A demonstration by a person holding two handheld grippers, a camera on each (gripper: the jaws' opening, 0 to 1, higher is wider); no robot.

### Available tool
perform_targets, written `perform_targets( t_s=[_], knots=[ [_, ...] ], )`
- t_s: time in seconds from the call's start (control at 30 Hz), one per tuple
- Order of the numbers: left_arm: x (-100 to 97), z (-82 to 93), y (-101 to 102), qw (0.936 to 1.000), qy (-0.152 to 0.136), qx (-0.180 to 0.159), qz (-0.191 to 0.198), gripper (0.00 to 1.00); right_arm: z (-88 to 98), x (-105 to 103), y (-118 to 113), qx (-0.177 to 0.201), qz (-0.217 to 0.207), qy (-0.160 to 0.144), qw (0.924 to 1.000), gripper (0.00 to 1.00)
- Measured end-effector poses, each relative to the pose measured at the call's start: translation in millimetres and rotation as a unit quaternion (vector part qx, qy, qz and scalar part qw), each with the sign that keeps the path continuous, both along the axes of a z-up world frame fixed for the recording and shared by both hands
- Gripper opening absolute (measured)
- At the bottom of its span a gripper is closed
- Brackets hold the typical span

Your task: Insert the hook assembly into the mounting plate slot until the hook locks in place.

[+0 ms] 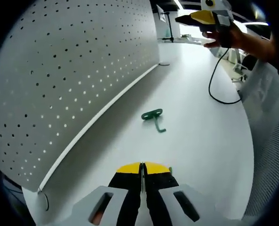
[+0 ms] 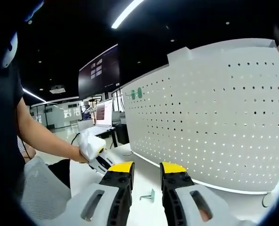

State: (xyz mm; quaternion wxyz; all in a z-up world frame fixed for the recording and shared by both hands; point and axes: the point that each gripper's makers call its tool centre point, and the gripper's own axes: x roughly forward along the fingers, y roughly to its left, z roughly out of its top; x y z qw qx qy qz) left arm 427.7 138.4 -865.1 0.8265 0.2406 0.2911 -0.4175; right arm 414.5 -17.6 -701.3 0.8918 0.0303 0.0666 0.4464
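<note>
the left claw [image 1: 142,170] sits low over the white surface [image 1: 200,141], clenched on nothing. the green hook [image 1: 154,118] lies flat on the surface ahead of it, apart, near the pegboard [image 1: 68,75]. the right claw [image 2: 147,173] is raised, released, facing the pegboard [image 2: 214,122], the hook [image 2: 148,196] well below

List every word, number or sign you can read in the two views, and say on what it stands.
No text can be read in these pictures.
Two green round marks at the top corner of the perforated white panel: signs, not letters.
Dark monitor and small screen behind the panel: coloured content, too small and blurred to read.
Green hook and white table: no markings visible.
</note>
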Motion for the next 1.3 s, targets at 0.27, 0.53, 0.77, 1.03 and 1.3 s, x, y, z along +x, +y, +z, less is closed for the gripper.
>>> perform_targets(
  t_s=[0.27,0.53,0.77,1.03,1.3],
  knots=[
    [-2.6,11.5,-1.8,0.9997,-0.004,-0.022,0.0,0.01,1.1,-2.4,4.0,-0.001,0.008,-0.002,1.0,0.21],
    [-7.8,25.9,-8.6,0.9989,-0.011,-0.045,-0.01,0.01,2.9,-5.9,8.5,-0.002,0.018,-0.005,0.9998,0.21],
    [-10.0,41.0,-14.5,0.9972,-0.017,-0.071,-0.018,0.01,4.7,-9.6,13.3,-0.002,0.029,-0.006,0.9995,0.21],
    [-14.9,65.7,-20.4,0.992,-0.022,-0.123,-0.022,0.01,6.3,-16.4,21.5,-0.008,0.05,-0.009,0.9987,0.2],
    [-23.4,83.6,-25.3,0.9873,-0.031,-0.153,-0.031,0.01,8.9,-23.0,30.7,-0.014,0.072,-0.012,0.9972,0.2]
  ],
)
